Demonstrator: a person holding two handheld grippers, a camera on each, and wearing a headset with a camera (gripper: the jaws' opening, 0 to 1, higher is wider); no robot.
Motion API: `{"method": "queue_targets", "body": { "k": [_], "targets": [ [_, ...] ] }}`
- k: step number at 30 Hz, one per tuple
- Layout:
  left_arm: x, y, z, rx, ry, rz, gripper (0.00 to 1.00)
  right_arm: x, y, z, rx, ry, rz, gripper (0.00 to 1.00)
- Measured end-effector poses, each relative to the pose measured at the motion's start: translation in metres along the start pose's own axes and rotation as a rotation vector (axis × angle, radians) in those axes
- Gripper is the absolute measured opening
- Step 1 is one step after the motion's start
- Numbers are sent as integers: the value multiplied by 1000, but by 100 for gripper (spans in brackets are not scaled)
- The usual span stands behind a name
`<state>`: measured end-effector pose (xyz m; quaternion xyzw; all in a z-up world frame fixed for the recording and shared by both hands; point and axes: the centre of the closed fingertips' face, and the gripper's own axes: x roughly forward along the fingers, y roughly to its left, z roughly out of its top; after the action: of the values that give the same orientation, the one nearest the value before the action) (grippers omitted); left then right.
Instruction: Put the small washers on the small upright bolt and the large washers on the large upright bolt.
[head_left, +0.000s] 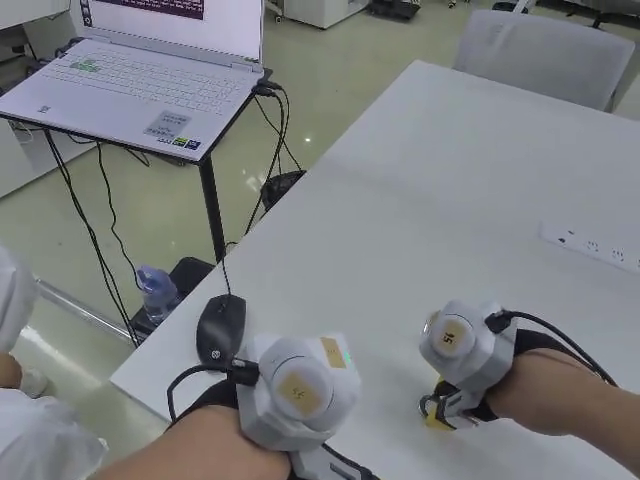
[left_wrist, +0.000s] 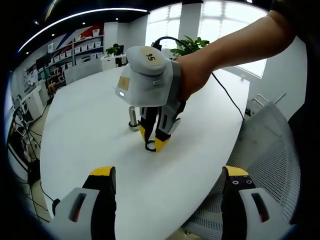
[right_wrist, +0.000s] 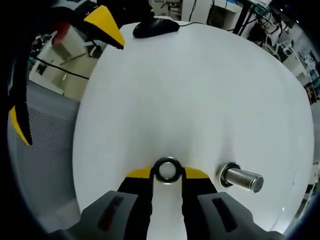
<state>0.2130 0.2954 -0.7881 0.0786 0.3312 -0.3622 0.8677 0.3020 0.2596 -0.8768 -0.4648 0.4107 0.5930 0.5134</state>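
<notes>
Right hand-held gripper (right_wrist: 166, 173) pinches a washer (right_wrist: 156, 167) between its tips, with the upright bolt (right_wrist: 241, 179) just beside it.

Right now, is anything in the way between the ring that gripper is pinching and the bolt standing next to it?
Nothing visible stands in the way. The right gripper holds the washer just beside the upright bolt, with bare white table between them.

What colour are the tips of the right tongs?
Yellow on the right tongs, clearest in the right gripper view.
</notes>
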Motion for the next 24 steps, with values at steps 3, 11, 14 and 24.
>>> {"method": "queue_targets", "body": {
  "k": [3, 11, 14, 24],
  "targets": [
    [0, -1, -1, -1, 4, -2, 87, -2, 0, -3, 1, 5, 3, 21],
    [1, 0, -1, 5, 8, -5, 87, -21, 1, -11, 2, 3, 9, 21],
    [-1, 1, 5, -7, -8, -8, 86, -32, -2, -15, 13, -3, 3, 21],
    [-1, 5, 6, 6, -6, 0, 87, -61, -18, -33, 75, -1, -20, 21]
  ]
}}
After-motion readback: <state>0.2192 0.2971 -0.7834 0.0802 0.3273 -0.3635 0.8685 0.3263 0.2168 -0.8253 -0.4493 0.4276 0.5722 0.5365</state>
